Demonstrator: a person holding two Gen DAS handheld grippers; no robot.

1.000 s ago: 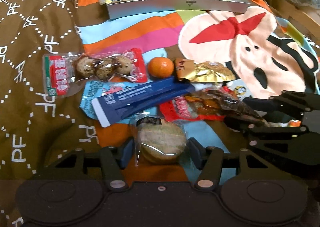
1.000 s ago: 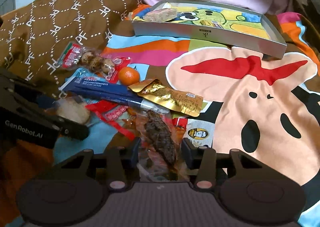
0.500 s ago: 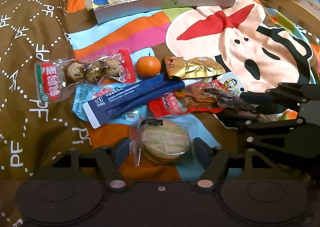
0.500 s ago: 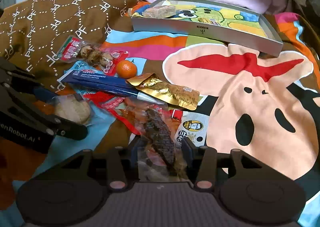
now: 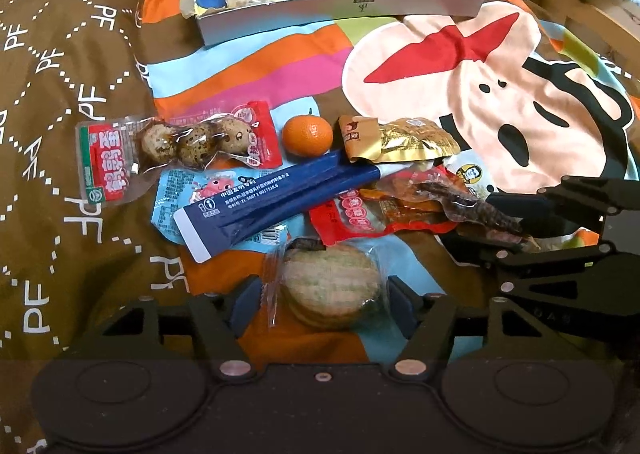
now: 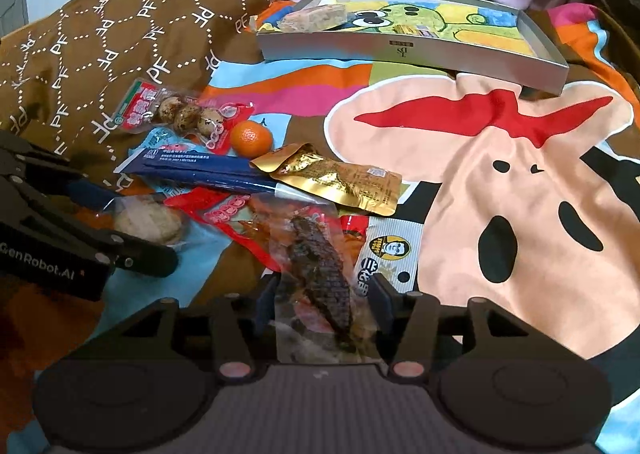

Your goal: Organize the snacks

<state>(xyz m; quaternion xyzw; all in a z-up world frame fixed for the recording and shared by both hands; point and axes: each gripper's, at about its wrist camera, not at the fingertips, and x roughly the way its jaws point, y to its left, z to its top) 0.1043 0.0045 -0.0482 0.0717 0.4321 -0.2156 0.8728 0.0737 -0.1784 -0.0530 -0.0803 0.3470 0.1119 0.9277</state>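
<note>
snacks lay scattered on a cartoon blanket (image 5: 460,66) below a grey box (image 5: 340,10).
the box held 2 snacks. on the blanket lay a blue packet (image 5: 276,202), an egg pack (image 5: 176,146), a gold pouch (image 5: 400,140) and an orange (image 5: 307,135). the left gripper (image 5: 326,300) was closing around a wrapped round cake (image 5: 330,286), pads not quite pressing it. the right gripper (image 6: 322,300) was opening, a clear pack of dark dried meat (image 6: 320,266) loose between its fingers.

Wrapped round cake (image 5: 332,286) between closing fingers (image 5: 244,300)
</note>
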